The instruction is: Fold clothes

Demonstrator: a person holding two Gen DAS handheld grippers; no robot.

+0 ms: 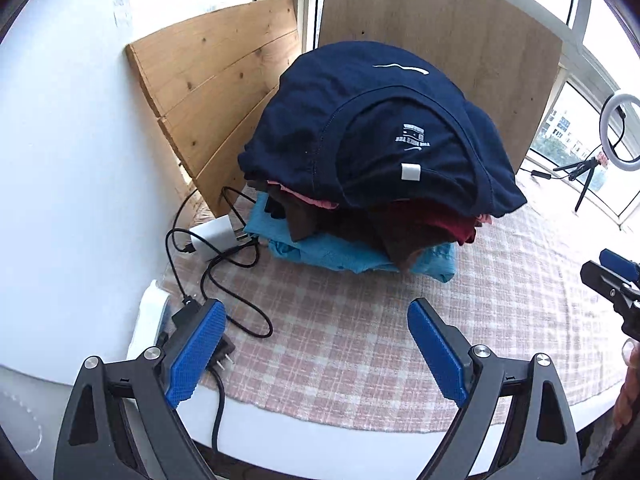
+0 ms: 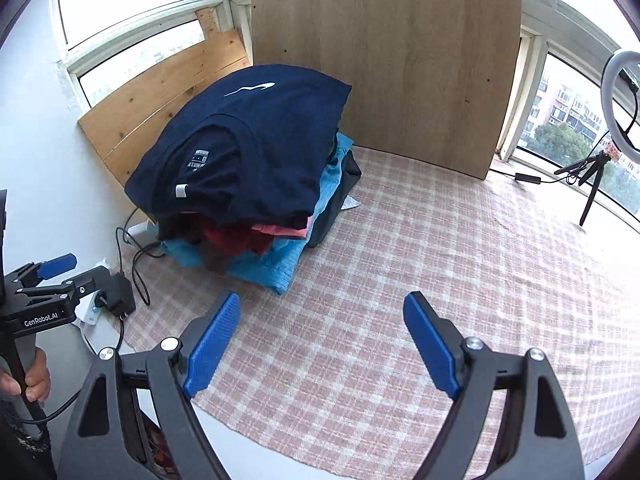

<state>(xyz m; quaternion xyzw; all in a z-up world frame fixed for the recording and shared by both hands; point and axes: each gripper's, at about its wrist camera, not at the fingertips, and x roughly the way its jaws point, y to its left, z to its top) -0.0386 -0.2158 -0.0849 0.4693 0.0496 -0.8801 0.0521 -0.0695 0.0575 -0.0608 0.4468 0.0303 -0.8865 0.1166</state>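
A folded navy shirt (image 1: pixel 372 128) (image 2: pixel 248 148) lies on top of a pile of folded clothes, with red (image 1: pixel 432 224), pink and blue garments (image 1: pixel 352 256) (image 2: pixel 280 260) under it. The pile rests on a pink checked cloth (image 1: pixel 360 340) (image 2: pixel 400 280) at its back left. My left gripper (image 1: pixel 316 350) hovers open over the cloth in front of the pile, nothing between its blue pads. My right gripper (image 2: pixel 322 342) is open too, empty, right of the pile. The left gripper (image 2: pixel 60 270) also shows at the left edge of the right wrist view, held by a hand (image 2: pixel 28 380).
Two wooden boards (image 1: pixel 440 40) (image 2: pixel 384 64) lean behind the pile. A white charger (image 1: pixel 212 236) with black cables (image 1: pixel 224 304) and a black plug lie left of the pile. A ring light on a tripod (image 2: pixel 616 120) stands far right by the windows.
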